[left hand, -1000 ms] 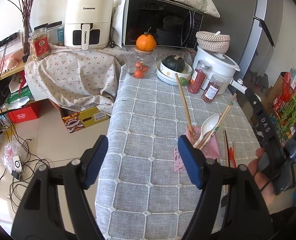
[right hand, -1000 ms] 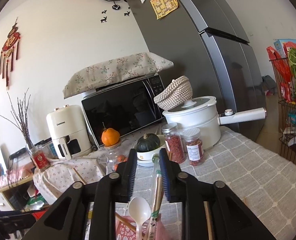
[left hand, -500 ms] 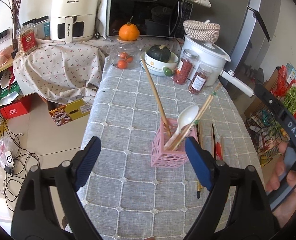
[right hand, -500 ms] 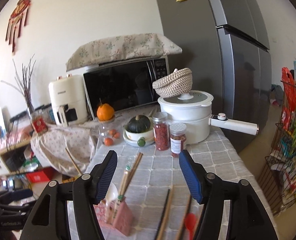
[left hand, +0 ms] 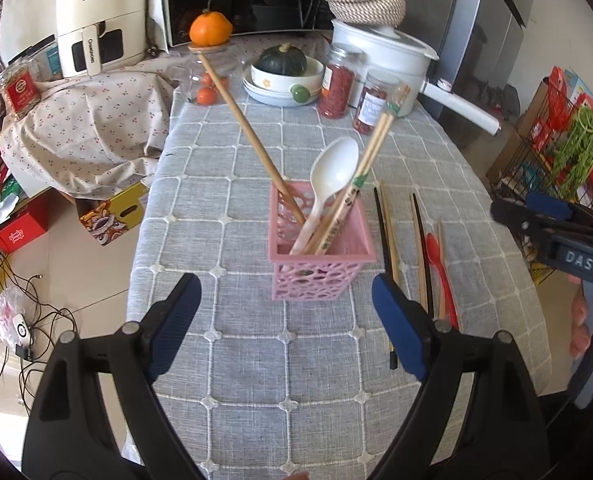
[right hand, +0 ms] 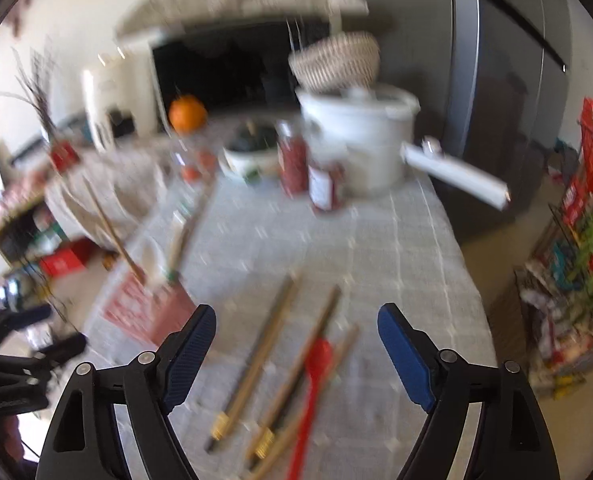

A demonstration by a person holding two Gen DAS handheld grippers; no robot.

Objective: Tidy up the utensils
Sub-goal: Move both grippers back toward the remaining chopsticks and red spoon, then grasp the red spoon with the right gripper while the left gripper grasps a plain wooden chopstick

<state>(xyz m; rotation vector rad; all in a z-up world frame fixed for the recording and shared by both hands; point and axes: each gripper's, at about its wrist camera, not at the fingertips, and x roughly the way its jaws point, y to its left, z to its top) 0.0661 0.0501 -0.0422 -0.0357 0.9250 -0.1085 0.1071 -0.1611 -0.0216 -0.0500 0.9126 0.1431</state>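
A pink perforated utensil holder (left hand: 320, 254) stands on the grey checked tablecloth and holds a white spoon (left hand: 334, 174), a wooden stick (left hand: 252, 136) and a wrapped pair of chopsticks (left hand: 370, 158). Several loose chopsticks (left hand: 390, 236) and a red spoon (left hand: 440, 264) lie right of it. My left gripper (left hand: 286, 320) is open and empty, just in front of the holder. My right gripper (right hand: 296, 354) is open and empty above the loose chopsticks (right hand: 256, 364) and red spoon (right hand: 314, 384); that view is blurred. The holder (right hand: 148, 312) sits at its left.
At the table's far end stand a white pot (left hand: 380, 54) with a long handle, two jars (left hand: 338, 88), a bowl with a green squash (left hand: 282, 70) and a glass jar topped by an orange (left hand: 210, 30). A wire rack (left hand: 560, 152) stands right of the table.
My right gripper opened, let go of the wrapped chopsticks into the holder, and pulled back and down over the loose utensils. My left gripper backed away from the holder.
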